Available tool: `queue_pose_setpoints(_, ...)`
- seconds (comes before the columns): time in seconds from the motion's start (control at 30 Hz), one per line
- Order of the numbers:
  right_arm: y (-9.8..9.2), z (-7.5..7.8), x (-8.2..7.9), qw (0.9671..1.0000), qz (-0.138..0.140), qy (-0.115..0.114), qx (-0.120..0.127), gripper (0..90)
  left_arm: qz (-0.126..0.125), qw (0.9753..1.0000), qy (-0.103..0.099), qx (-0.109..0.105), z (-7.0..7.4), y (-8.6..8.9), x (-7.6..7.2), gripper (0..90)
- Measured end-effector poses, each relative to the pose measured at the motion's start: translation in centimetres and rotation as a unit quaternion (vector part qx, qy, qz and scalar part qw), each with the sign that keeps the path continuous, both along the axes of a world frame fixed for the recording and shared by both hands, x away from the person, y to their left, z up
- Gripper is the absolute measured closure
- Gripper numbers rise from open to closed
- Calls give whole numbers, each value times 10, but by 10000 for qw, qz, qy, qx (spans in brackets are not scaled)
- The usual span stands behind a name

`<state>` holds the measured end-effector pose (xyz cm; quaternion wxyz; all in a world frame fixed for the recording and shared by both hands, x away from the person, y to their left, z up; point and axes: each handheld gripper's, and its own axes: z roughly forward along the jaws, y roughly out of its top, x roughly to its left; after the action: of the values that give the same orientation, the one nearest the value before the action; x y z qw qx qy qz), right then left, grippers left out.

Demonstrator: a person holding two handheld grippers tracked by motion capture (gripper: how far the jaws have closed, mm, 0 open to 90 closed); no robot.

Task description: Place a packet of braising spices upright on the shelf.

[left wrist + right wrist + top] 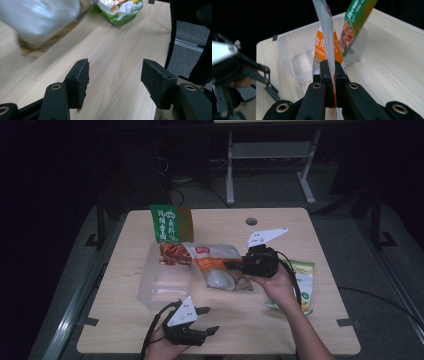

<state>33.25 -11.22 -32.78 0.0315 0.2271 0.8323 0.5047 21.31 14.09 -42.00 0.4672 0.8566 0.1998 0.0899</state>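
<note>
The right gripper pinches the thin edge of a clear-and-orange plastic food pouch beside the clear plastic bin at the table's middle — the hold looks slight, so the pouch may slip or swing. The left gripper hangs open, holding nothing. Chinese print on the pouch and the green packet is too small to read.

The table has a pale wood-grain top, smooth and matt. The clear box looks like frosted plastic — cloudy, faintly shiny. The orange-and-clear packet is thin glossy film, catching light where it creases. The green bag is shiny printed plastic too. Each tool has matt black jaws — rough padded faces, brassy rivets.
</note>
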Motion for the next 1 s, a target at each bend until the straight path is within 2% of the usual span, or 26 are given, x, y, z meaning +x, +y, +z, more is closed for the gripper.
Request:
queue_pose_setpoints(0.23,21,12,9,9999,96,2,78,900,6,9999,-16,-115,0,1,1,368)
queue_pose_setpoints(0.4,38,18,16,9997,229,-89,81,900,-21,9999,-80,-135,2,5,0,362)
queue_pose_setpoints(0.63,66,20,27,9991,387,-19,195,900,-34,9999,-93,-36,0,4,0,355)
queue_pose_setpoints(0.77,83,22,33,9989,428,-12,186,899,-70,9999,-78,-48,-1,4,1,355)
queue_pose_setpoints(0.87,95,22,37,9989,442,-26,150,899,-111,9999,-127,38,0,6,3,355)
queue_pose_setpoints(1.0,114,22,44,9987,466,72,199,899,-66,9999,-153,-13,0,8,5,354)
